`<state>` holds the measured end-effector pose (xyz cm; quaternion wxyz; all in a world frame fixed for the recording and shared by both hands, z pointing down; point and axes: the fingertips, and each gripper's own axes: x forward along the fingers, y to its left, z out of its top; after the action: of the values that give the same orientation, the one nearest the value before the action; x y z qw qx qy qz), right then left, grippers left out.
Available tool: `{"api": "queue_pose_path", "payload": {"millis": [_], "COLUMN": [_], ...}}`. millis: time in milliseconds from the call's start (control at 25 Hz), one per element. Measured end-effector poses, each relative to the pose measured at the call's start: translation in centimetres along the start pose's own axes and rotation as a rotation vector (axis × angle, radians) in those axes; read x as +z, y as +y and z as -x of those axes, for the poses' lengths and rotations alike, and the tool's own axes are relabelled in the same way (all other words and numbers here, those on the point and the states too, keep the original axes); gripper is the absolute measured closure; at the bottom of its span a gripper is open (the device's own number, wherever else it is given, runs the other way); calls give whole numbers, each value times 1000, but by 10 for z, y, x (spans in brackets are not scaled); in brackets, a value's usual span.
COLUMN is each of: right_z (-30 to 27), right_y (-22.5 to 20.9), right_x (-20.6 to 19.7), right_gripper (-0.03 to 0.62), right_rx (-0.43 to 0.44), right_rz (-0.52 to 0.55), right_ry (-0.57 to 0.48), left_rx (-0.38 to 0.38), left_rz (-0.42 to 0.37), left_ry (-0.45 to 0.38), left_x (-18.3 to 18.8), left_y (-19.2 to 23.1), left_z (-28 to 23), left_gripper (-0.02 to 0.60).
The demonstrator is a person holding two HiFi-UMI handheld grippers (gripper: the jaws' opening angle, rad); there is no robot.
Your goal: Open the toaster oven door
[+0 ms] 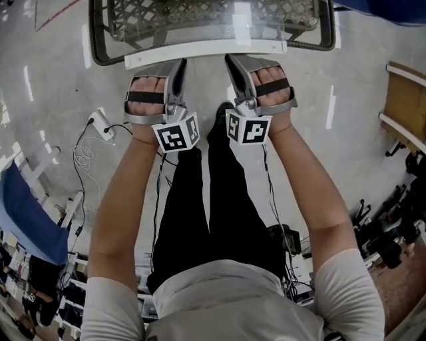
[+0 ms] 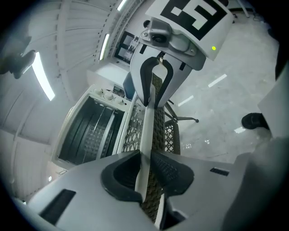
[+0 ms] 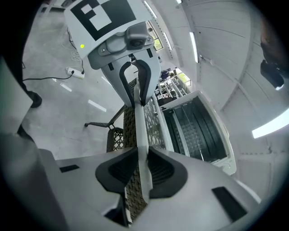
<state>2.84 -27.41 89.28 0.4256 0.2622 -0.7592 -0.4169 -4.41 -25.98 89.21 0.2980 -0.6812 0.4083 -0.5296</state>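
The toaster oven's glass door (image 1: 200,20) hangs open and lies flat in front of me, its white handle bar (image 1: 206,53) along the near edge. My left gripper (image 1: 177,66) is shut on the bar's left half and my right gripper (image 1: 235,65) on its right half. In the left gripper view the bar (image 2: 147,117) runs from my left gripper (image 2: 145,169) to the other gripper, with the oven's dark cavity (image 2: 88,131) on the left. In the right gripper view my right gripper (image 3: 141,167) clamps the bar (image 3: 139,122), and the cavity (image 3: 198,131) lies on the right.
A dark wicker chair (image 2: 169,133) shows under the glass door. The person's black trouser legs (image 1: 213,200) stand below the grippers. A white power strip (image 1: 100,123) with cables lies on the floor at left. A wooden shelf (image 1: 403,106) is at right.
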Motion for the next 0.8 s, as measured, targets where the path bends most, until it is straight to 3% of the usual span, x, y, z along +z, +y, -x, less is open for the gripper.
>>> {"api": "queue_pose_path", "payload": {"millis": [440, 800], "right_z": [-19, -26], "right_y": [33, 43], "right_x": [-11, -12], "right_gripper": [510, 511], "right_rx": [-35, -65], "right_rz": [-43, -57], "right_ry": [-8, -37], "left_rx": [64, 95], "left_rz": [-28, 11], "left_ry": [-30, -26], "left_x": [-10, -15], "left_y": [-34, -43], "left_z": [-16, -24], "left_gripper": [506, 506]}}
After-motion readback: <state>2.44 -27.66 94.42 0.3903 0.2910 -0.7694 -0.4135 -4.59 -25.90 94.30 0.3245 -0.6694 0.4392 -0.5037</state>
